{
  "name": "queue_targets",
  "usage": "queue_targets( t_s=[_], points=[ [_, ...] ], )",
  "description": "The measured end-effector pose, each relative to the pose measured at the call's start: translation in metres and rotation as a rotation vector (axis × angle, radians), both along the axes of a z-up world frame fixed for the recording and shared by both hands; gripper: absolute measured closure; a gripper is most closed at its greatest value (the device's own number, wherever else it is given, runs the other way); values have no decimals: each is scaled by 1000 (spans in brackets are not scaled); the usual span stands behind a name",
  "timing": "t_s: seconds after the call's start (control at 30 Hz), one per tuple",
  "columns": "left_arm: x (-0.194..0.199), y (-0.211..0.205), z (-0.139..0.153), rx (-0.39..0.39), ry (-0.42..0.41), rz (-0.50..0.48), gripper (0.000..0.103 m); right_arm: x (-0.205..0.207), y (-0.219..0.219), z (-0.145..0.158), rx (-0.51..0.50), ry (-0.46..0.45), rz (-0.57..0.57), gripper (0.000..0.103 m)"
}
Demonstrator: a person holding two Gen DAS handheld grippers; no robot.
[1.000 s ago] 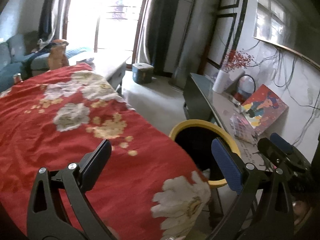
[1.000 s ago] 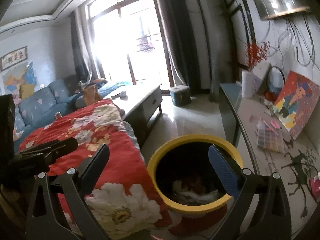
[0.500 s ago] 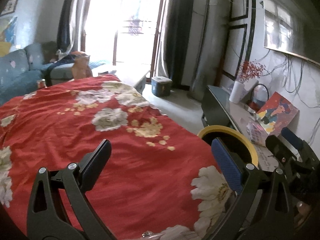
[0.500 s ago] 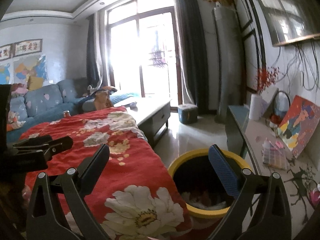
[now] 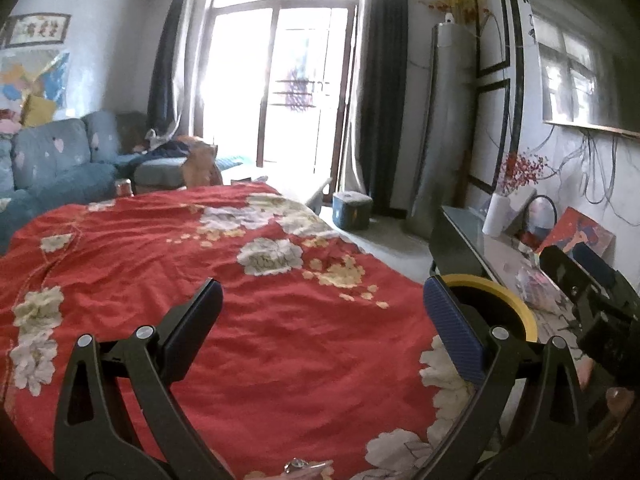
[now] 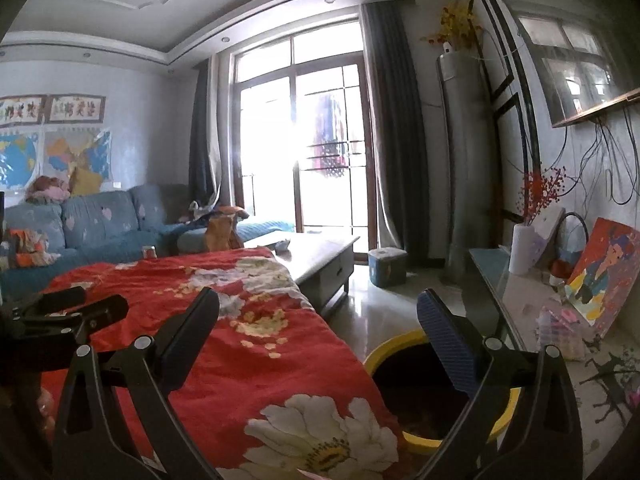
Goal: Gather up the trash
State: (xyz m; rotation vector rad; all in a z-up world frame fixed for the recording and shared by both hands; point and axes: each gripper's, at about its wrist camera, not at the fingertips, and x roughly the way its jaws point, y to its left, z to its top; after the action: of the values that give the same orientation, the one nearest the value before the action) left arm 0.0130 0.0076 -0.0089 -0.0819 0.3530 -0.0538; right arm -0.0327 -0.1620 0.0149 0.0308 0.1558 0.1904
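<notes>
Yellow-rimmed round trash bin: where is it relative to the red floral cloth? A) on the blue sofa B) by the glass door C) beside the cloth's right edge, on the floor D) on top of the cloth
C: the yellow-rimmed round trash bin stands on the floor against the right edge of the red floral cloth.

Blue sofa (image 6: 100, 220), bright glass doors (image 6: 304, 152)

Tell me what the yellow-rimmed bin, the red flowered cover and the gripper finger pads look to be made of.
Yellow-rimmed bin: probably moulded plastic, judging by its smooth, slightly glossy rim; dark inside.
Red flowered cover: woven fabric, matte, with soft creases and printed flowers.
Finger pads: likely rubber or textured plastic, given the fine ribbed blue surface; the arms look like matte black plastic.
</notes>
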Motion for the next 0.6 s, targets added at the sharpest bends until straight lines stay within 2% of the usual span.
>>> queue_targets(
  t_s=[0.17,0.33,0.6],
  points=[
    [-1,0,0,5,-24,10,11,-1,2,-8,3,-18,-11,6],
    [-2,1,-2,3,-19,3,11,8,-1,-16,14,20,-16,6],
    [-2,2,-3,3,-18,-1,11,9,-2,-19,26,31,-19,6]
  ],
)
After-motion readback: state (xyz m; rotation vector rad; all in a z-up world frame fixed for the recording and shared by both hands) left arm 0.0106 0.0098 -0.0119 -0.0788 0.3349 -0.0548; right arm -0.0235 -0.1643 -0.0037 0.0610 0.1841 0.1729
